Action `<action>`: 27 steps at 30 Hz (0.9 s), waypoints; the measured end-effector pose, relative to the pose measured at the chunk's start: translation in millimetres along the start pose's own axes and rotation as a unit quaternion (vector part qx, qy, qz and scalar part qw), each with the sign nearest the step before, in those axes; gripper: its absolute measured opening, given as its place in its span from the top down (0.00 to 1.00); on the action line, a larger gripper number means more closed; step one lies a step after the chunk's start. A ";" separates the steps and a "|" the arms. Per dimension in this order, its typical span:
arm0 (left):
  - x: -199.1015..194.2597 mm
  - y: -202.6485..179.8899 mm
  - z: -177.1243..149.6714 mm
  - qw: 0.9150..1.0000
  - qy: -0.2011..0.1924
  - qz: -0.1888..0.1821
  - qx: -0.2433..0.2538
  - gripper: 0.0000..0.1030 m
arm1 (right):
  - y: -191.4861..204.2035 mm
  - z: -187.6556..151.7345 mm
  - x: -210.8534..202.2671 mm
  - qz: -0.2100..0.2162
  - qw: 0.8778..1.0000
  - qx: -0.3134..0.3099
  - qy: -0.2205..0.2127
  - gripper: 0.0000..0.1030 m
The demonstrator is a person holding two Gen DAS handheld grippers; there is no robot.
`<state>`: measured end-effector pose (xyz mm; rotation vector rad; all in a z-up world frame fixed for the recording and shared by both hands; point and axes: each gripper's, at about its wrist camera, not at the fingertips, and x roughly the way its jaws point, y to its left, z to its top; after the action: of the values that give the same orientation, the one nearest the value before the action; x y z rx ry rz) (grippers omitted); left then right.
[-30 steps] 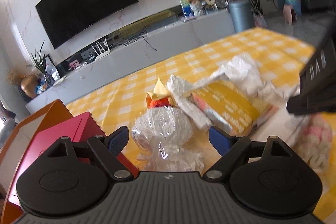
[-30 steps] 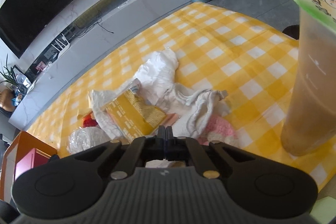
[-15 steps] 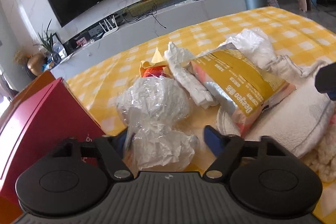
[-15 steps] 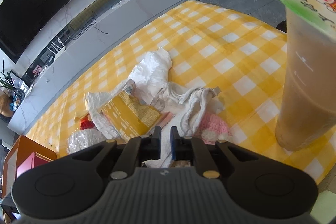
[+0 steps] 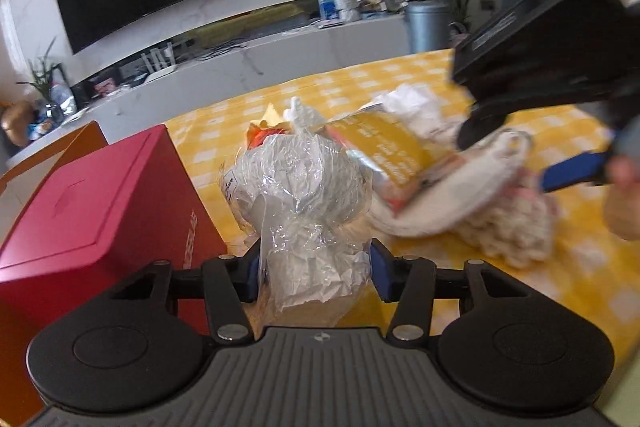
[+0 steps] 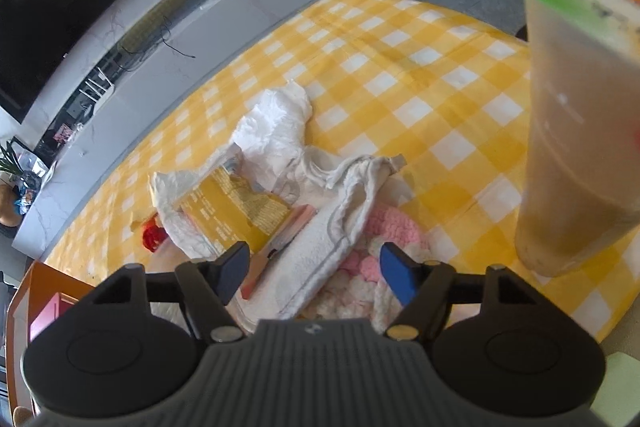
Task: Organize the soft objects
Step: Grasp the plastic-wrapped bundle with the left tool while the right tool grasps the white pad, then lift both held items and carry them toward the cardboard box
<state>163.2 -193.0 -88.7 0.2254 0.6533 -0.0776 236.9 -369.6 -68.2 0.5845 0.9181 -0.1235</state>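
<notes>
Tongs status: my left tongs clamp the clear plastic bag beside the red box; my right tongs gape over the white towel on the worktop.

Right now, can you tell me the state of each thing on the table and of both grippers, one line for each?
left gripper: jaws closed on the clear plastic bag
clear plastic bag: crumpled, gripped at its near end
right gripper: jaws open, above the white towel
white towel: rumpled, lying flat
yellow snack packet: lying on the pile
pink knitted item: partly under the towel
drink cup: upright, sealed
red box: closed
</notes>
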 end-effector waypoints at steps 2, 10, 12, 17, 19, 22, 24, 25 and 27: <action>-16.0 2.0 -4.2 1.000 -0.001 -0.021 0.005 0.43 | -0.6 -1.9 8.2 0.012 1.000 0.006 0.020 0.40; -23.3 17.5 -12.1 0.995 0.023 -0.092 -0.032 0.42 | -31.1 -0.2 9.1 0.152 0.979 0.126 0.046 0.56; -16.4 23.6 -12.5 0.994 0.034 -0.096 -0.047 0.42 | -35.5 0.6 13.2 0.149 0.977 0.140 0.053 0.56; -7.4 36.1 -15.1 0.990 0.048 -0.111 -0.072 0.41 | -31.6 0.5 20.1 0.138 0.979 0.139 0.055 0.56; -3.0 36.8 -16.7 0.990 0.054 -0.109 -0.067 0.39 | -23.4 1.0 17.7 0.120 0.985 0.113 0.042 0.57; 1.0 35.2 -20.6 0.990 0.060 -0.109 -0.070 0.40 | -14.4 0.3 17.7 0.090 0.992 0.081 0.028 0.70; -0.6 32.4 -24.9 0.990 0.060 -0.110 -0.067 0.41 | -13.9 -0.8 22.3 0.074 0.993 0.083 0.034 0.79; -1.4 30.4 -24.6 0.991 0.057 -0.107 -0.062 0.41 | -15.6 -1.5 24.4 0.069 0.993 0.085 0.034 0.86; -3.5 26.8 -25.1 0.992 0.055 -0.101 -0.048 0.41 | -15.9 -2.1 26.4 0.066 0.994 0.081 0.036 0.91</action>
<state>149.4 -161.1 -101.0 0.0704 0.7861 -0.2280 246.1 -378.1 -96.4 0.8035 0.9410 -0.0579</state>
